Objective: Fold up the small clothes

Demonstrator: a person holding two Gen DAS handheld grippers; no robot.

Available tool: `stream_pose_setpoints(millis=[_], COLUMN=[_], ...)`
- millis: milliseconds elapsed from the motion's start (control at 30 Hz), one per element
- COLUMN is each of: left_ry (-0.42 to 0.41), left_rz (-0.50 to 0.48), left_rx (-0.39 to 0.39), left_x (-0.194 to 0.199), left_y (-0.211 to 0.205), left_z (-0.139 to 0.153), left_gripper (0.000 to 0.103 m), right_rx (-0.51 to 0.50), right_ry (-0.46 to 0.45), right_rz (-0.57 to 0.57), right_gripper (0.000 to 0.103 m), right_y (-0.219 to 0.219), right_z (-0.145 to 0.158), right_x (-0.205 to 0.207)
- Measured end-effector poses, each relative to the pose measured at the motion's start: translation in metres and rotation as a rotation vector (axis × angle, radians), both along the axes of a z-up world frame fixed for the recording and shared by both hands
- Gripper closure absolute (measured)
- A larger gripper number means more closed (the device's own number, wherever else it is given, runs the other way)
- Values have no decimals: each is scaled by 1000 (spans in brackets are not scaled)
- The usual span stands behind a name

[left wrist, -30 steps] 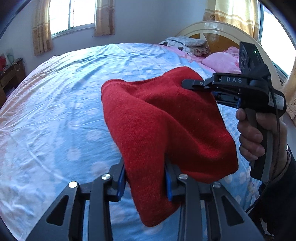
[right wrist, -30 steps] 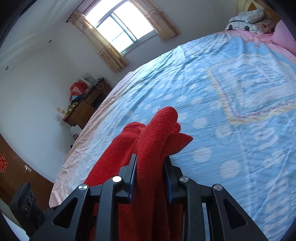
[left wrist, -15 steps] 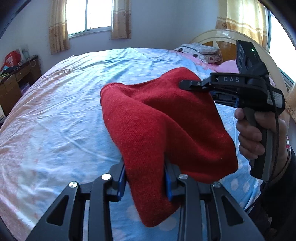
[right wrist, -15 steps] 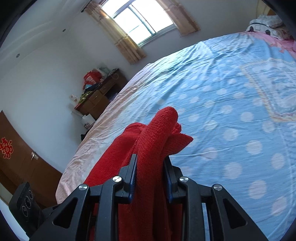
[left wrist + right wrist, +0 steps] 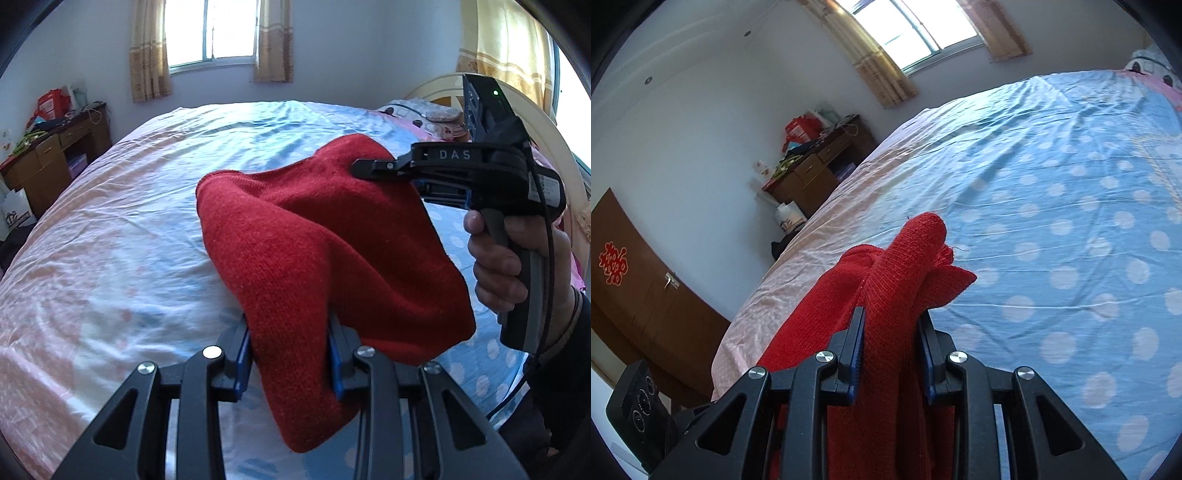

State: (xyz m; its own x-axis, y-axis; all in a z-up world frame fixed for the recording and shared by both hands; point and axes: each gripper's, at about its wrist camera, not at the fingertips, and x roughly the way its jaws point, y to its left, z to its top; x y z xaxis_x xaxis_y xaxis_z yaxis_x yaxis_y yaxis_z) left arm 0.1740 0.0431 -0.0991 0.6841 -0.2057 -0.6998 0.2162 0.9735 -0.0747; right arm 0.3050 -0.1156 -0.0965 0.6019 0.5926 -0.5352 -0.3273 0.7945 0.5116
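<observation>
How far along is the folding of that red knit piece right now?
Done: the red knit garment is picked up, and it looks doubled over, though I cannot tell how many folds.
In hand: the left gripper and right gripper each clamp a bunched part of it, holding it above the bed.
Left: laying it flat on the bed, finishing the fold and letting go.

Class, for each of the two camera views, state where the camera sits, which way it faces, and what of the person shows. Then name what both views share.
Left wrist: on the left gripper, facing across the bed to the window; right gripper and right hand show.
Right wrist: on the right gripper, facing across the bed toward the desk; only its fingers show.
Shared: the red knit garment, clamped by both; bed, window.
</observation>
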Motion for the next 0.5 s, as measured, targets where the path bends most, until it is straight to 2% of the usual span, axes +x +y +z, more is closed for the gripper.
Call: stream_pose_setpoints(millis=[500], left_ry=[-21], left_rz=[69], left_rx=[-14], left_x=[-27], left_y=[43], left_z=[2], left_gripper=[68], right_rx=[-17], right_ry=[-3], right_rz=[78], right_gripper=[77], right_y=[56], right_z=[3], right_x=[5])
